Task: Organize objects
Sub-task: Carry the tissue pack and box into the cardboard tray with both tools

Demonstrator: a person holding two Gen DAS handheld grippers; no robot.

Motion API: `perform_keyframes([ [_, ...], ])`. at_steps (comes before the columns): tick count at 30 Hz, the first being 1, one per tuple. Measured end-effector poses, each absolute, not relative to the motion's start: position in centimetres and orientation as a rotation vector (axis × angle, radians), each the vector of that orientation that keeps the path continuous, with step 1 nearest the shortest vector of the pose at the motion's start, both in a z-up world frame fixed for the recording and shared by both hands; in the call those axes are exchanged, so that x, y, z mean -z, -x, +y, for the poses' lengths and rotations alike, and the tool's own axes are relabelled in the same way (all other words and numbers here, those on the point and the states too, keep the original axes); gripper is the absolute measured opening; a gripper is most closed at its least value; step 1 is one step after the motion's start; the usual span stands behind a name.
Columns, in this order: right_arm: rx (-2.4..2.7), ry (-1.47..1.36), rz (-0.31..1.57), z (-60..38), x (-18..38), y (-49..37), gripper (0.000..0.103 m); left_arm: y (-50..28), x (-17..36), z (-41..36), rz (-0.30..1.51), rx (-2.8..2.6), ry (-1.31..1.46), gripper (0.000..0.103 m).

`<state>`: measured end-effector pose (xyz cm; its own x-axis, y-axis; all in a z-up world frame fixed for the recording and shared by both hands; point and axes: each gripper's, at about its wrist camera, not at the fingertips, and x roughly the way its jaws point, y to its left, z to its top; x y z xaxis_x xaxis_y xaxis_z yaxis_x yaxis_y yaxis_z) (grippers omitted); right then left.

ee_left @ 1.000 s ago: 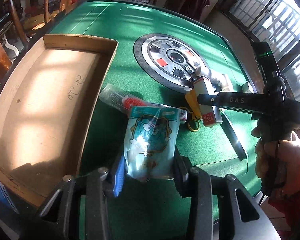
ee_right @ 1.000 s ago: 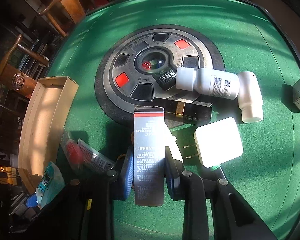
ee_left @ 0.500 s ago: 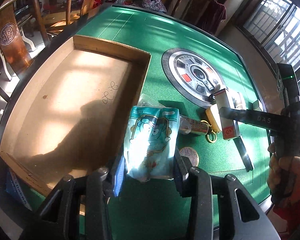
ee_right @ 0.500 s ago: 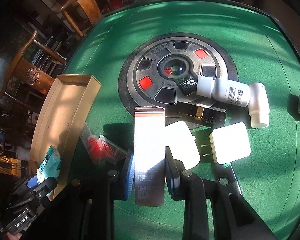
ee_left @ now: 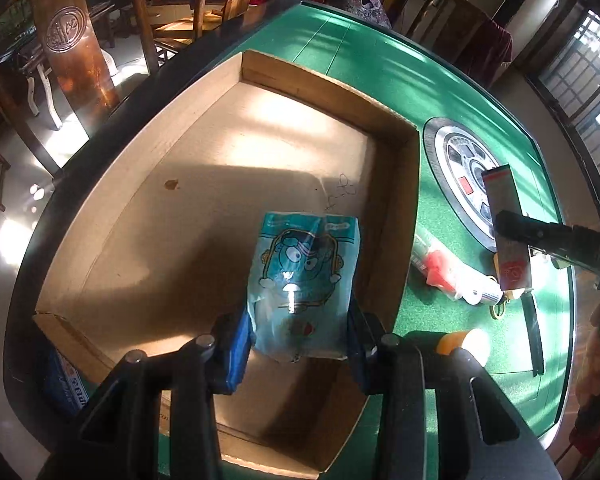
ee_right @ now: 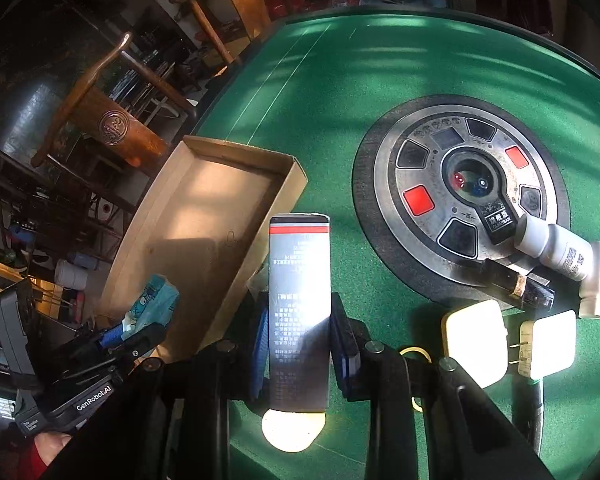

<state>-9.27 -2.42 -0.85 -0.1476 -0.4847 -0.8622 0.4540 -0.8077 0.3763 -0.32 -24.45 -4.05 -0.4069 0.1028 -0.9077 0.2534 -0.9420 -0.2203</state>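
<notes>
My left gripper (ee_left: 298, 344) is shut on a teal cartoon-printed packet (ee_left: 304, 276) and holds it over the floor of the shallow cardboard box (ee_left: 172, 216), near the box's right wall. In the right wrist view that packet (ee_right: 152, 300) shows at the box's near end. My right gripper (ee_right: 300, 344) is shut on a tall grey carton with a red stripe (ee_right: 300, 288), held above the green table (ee_right: 340, 80) just right of the cardboard box (ee_right: 204, 208). The left wrist view shows the carton (ee_left: 506, 220) clamped in black fingers.
A round metal dial (ee_right: 464, 192) sits mid-table. Near it lie a white bottle (ee_right: 568, 252), a dark slim case (ee_right: 516, 284) and two white plug adapters (ee_right: 474, 344). A clear packet with red contents (ee_left: 440, 268) lies beside the box. Wooden chairs (ee_right: 112, 124) stand beyond the table edge.
My left gripper carried the teal packet leftward from above the green cloth to over the box. My right gripper moved left with the carton, closer to the box; the bottle and adapters now lie further right.
</notes>
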Motion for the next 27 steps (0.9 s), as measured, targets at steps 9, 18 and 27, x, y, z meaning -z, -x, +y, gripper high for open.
perform_keyframes([
  [9,1.958,-1.491,0.023,-5.9,0.8,9.0,0.029,-4.0,6.4,-21.9,0.482,2.474,-1.825,0.04],
  [18,1.883,-1.477,0.052,-8.5,1.3,7.5,0.029,-9.2,6.5,-19.1,0.495,2.472,-1.851,0.04],
  [27,1.841,-1.494,0.106,-12.0,2.8,7.3,0.03,-3.2,4.5,-25.2,0.539,2.459,-1.634,0.04],
])
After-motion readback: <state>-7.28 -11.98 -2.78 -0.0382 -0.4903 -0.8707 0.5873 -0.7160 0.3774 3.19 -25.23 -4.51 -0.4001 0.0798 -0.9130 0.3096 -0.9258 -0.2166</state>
